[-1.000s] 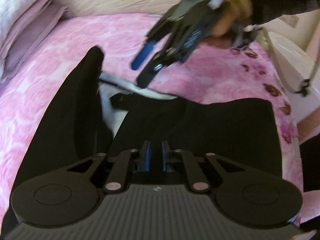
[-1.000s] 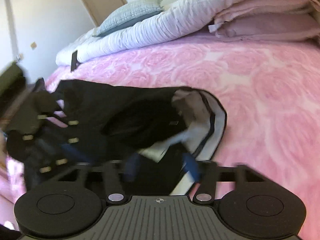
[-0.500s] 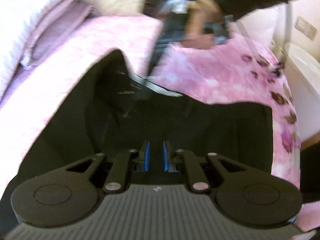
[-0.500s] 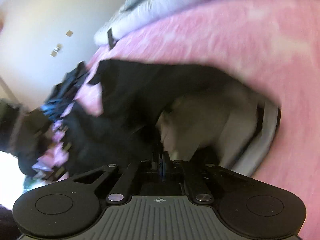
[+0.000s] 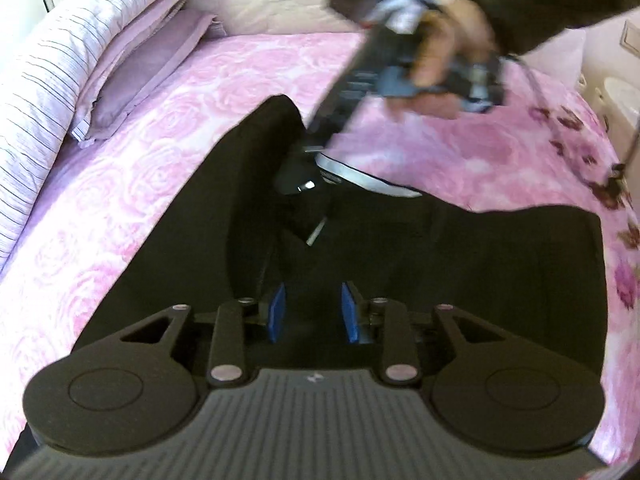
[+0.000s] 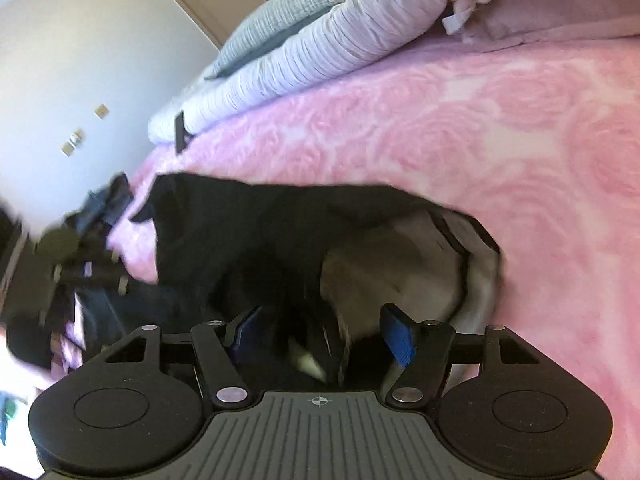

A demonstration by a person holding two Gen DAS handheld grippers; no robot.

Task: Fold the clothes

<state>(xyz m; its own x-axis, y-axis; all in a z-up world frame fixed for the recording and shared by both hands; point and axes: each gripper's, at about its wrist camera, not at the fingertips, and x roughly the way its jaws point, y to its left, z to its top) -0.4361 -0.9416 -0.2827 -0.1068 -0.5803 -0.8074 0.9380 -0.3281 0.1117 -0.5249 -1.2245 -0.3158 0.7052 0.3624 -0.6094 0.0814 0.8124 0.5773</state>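
Observation:
A black garment [image 5: 460, 264] with a pale lining and white-trimmed edge [image 5: 360, 174] lies spread on the pink bed. My left gripper [image 5: 312, 312] is open, its blue pads apart just above the black cloth, holding nothing. The right gripper's body [image 5: 344, 92], held in a hand, points down at the trimmed edge in the left wrist view. In the right wrist view the right gripper [image 6: 324, 332] is open over the garment [image 6: 248, 232], with the pale lining [image 6: 400, 264] between and beyond its pads. The left gripper [image 6: 84, 272] shows blurred at the far left.
The pink rose-patterned bedspread [image 5: 248, 80] surrounds the garment. Folded pink pillows [image 5: 136, 76] and a striped quilt [image 5: 36, 100] lie along the left side. More dark clothes [image 6: 104, 208] sit at the bed's far end. The bed edge and a white fixture [image 5: 620, 96] are at the right.
Both grippers have opened; half a second ago each was shut on the cloth. The garment now lies flatter, with the lining partly covered by the black fabric.

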